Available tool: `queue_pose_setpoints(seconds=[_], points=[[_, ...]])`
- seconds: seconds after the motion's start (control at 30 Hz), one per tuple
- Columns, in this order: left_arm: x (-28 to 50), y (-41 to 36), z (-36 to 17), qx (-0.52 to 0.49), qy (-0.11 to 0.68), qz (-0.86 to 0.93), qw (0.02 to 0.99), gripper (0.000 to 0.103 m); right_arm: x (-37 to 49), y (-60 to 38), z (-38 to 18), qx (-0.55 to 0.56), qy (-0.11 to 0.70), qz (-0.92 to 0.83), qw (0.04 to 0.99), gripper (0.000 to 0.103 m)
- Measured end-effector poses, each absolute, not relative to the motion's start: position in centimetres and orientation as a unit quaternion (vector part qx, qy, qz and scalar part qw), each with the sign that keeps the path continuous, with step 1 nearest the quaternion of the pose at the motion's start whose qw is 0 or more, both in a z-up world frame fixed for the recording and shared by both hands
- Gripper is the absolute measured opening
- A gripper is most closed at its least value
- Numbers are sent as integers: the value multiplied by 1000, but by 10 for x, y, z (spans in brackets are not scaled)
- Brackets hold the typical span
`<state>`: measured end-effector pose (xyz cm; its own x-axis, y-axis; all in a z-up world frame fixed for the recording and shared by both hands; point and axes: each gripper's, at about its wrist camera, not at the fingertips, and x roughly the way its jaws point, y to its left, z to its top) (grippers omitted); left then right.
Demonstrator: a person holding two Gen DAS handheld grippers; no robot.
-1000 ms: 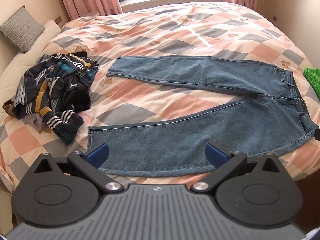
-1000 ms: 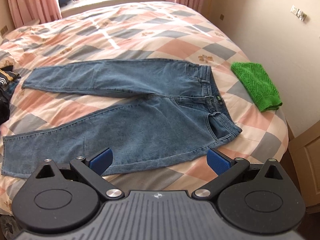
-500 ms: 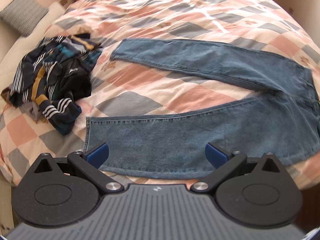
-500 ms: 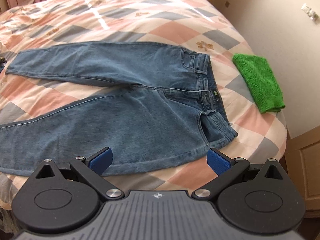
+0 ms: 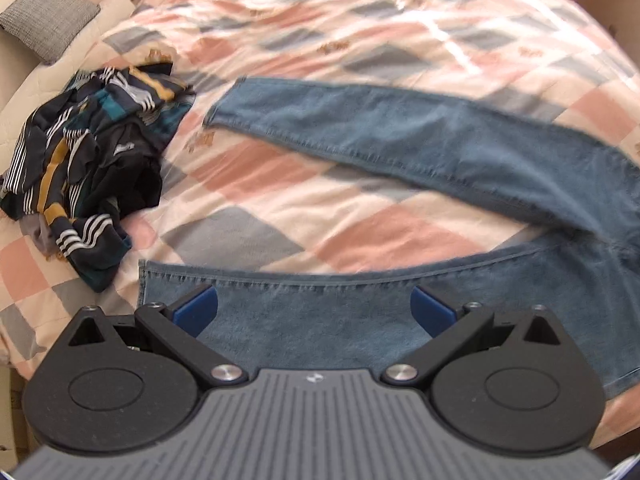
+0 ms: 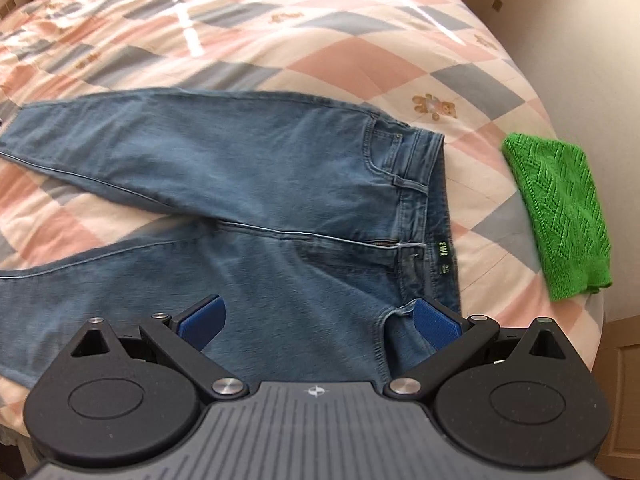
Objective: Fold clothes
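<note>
Hovering spread left tool (image 5: 314, 309) over jeans (image 5: 400, 152) hem edge, spread right tool (image 6: 318, 320) near waistband, bedspread (image 5: 360, 28) beyond

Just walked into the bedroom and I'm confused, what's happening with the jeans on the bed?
A person is about to fold the jeans, which lie spread flat on the checked bedspread. The left claw hovers open over the near leg's hem end, the right claw open over the waist end. Neither grips cloth yet. A striped clothes pile and a folded green knit wait aside.
</note>
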<state>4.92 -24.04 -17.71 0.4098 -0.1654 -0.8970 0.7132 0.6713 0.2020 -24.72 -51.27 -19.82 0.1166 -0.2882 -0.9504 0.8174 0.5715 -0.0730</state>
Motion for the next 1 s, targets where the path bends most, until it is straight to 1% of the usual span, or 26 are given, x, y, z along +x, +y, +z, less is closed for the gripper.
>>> queue_pose_setpoints(seconds=[0.1,0.23,0.3,0.37,0.43,0.5,0.63,0.7,0.73,0.77,0.83,0.93,1.0], points=[[55,-248,-193,305,485,-270,774,102,-247,-521,-213,260,544,-388,697,103],[64,-258,-213,318,490,-279,762,102,-240,-528,-237,282,550,-379,689,103],[73,-265,-224,321,487,-295,757,102,-237,-531,-242,287,533,-376,702,103],[85,-273,-234,322,480,-318,751,100,-236,-534,-243,281,496,-373,732,103],[97,-283,-243,317,462,-348,752,96,-234,-540,-245,275,459,-363,762,103],[115,-299,-250,323,435,-388,745,96,-228,-553,-251,271,433,-343,788,103],[150,-347,-270,371,375,-459,715,94,-204,-594,-270,265,404,-290,826,103],[170,-377,-280,385,348,-500,694,94,-186,-619,-280,265,401,-261,837,98],[179,-392,-284,386,337,-520,683,94,-175,-632,-287,267,407,-244,839,90],[189,-407,-288,386,327,-540,673,94,-164,-647,-293,270,413,-226,840,86],[209,-438,-296,387,305,-578,650,94,-145,-675,-304,272,423,-189,843,83],[239,-483,-309,385,278,-631,614,94,-116,-707,-314,248,438,-137,853,82],[262,-512,-324,383,298,-647,588,91,-97,-724,-320,218,452,-110,858,79]])
